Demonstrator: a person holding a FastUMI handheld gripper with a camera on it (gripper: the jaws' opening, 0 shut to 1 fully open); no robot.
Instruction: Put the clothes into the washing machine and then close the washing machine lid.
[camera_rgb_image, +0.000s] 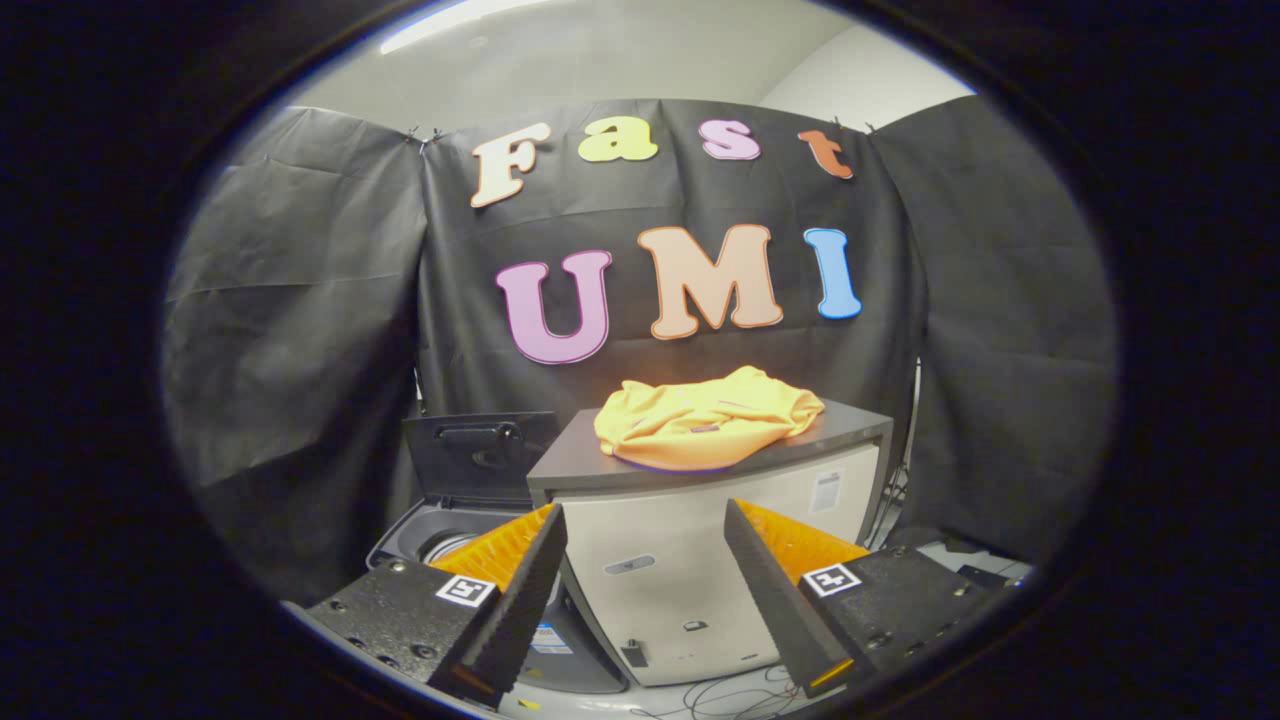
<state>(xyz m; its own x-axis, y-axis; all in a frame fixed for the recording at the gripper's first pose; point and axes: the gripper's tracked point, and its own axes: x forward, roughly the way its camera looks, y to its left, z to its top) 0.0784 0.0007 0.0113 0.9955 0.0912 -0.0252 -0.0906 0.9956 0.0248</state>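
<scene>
A crumpled yellow-orange garment (706, 418) lies on the dark top of a pale cabinet (700, 560), well beyond my fingers. To the cabinet's left and lower stands the washing machine (430, 535), with its dark lid (478, 455) raised upright at the back and the drum opening partly hidden behind my left finger. My gripper (645, 525) is open, nothing between its fingers, with the cabinet front showing in the gap.
Black cloth walls close the booth behind and to both sides. Cables (720, 695) trail on the floor at the foot of the cabinet. A dark object (975, 575) lies low to the right, past the right finger.
</scene>
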